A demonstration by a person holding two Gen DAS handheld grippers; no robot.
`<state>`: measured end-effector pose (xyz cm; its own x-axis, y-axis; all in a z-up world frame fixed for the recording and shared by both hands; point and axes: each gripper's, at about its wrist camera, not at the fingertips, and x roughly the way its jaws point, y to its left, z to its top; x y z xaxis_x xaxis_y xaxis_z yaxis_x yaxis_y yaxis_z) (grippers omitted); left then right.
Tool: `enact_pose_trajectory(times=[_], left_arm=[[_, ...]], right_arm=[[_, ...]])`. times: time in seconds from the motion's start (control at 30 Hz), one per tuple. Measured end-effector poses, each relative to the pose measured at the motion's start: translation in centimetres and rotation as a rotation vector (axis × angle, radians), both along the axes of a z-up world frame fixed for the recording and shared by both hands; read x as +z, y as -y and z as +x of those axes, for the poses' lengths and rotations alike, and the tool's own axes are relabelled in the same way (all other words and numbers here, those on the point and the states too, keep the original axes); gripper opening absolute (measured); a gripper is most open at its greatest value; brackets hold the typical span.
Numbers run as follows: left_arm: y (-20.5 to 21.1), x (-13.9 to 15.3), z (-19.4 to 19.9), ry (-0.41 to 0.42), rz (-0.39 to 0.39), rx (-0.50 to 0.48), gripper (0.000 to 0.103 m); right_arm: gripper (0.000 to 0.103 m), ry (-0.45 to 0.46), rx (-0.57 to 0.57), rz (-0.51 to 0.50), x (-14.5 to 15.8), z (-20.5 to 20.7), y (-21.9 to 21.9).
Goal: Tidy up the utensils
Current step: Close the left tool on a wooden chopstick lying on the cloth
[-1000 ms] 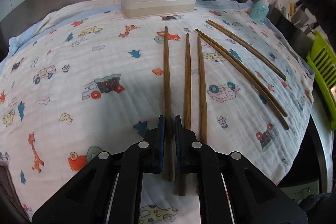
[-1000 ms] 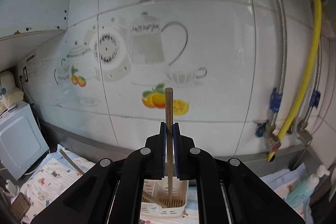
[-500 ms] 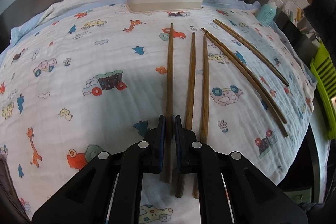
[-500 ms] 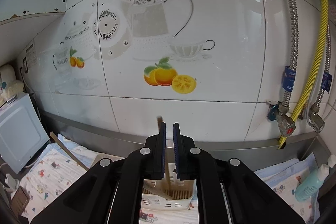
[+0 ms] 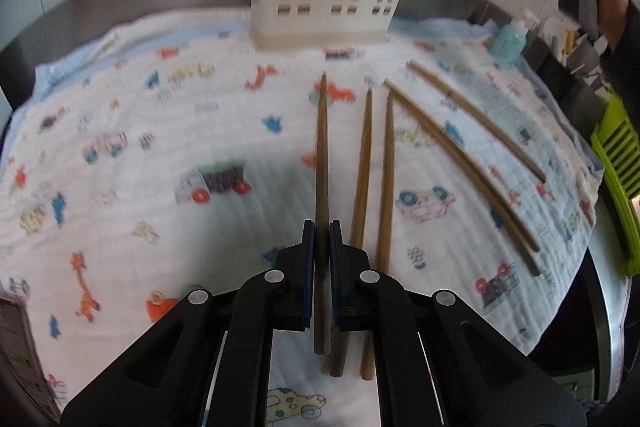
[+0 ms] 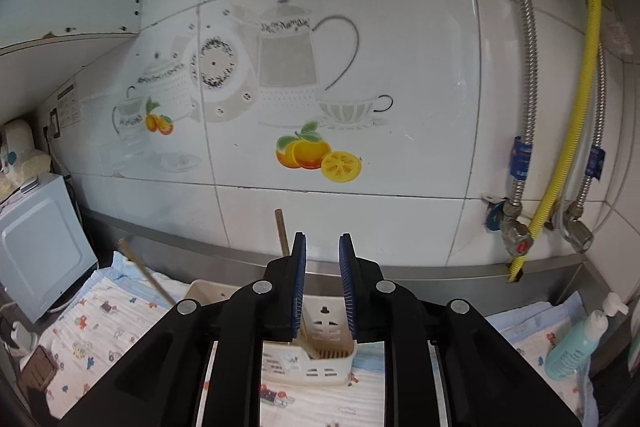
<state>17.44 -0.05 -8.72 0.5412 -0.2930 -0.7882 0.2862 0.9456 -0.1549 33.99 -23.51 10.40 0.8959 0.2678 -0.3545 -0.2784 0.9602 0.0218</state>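
Since a second ago the right tool (image 6: 322, 247) has let go of its chopstick and spread its fingers; that stick (image 6: 282, 231) now stands in the cream utensil holder (image 6: 320, 359) just below and ahead of the tool, leaning slightly left, with another chopstick (image 6: 146, 273) slanting out of the holder's far left side. Meanwhile the left tool (image 5: 319, 241) has pressed nearly together on the thick end of the leftmost chopstick (image 5: 321, 163), which runs straight ahead from between the fingers toward the holder (image 5: 326, 1) at the far edge of the cloth-covered worktop (image 5: 120, 195).

Just right of the left tool lie two more chopsticks (image 5: 363, 171) side by side, and farther right three others (image 5: 460, 155) fan out diagonally (two of them nearly touching along their length).

Each stick looks light, stiff and thin, with a smooth wooden finish, so it may roll or swivel in a pinch. Gripping near the thick butt end, as the left tool does, looks sensible: the long taper then hangs forward and could droop or pivot, so a firm, square squeeze seems needed before lifting it toward the holder.
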Motion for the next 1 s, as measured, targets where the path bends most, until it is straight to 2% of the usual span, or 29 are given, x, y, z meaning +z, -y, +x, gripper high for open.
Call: enact_pose_trajectory(times=[0.17,0.37,0.73,1.0], left_arm=[[-0.4,2.5,-0.7,0.085,-0.011,0.004,0.006],[-0.4,4.4,-1.2,0.14,-0.005,-0.006,0.006],[-0.2,0.8,-1.3,0.028,0.006,-0.013,0.009],[0.2,-1.6,-1.2,-0.026,0.043,-0.012,0.009]], right_arm=[[0.018,0.015,0.017,0.006,0.0,-3.0,0.3],[0.018,0.025,0.055,0.015,-0.2,-6.3,0.3],[0.022,0.026,0.112,-0.002,-1.3,-9.8,-0.8],[0.022,0.008,0.103,0.009,-2.1,-10.0,-0.4]])
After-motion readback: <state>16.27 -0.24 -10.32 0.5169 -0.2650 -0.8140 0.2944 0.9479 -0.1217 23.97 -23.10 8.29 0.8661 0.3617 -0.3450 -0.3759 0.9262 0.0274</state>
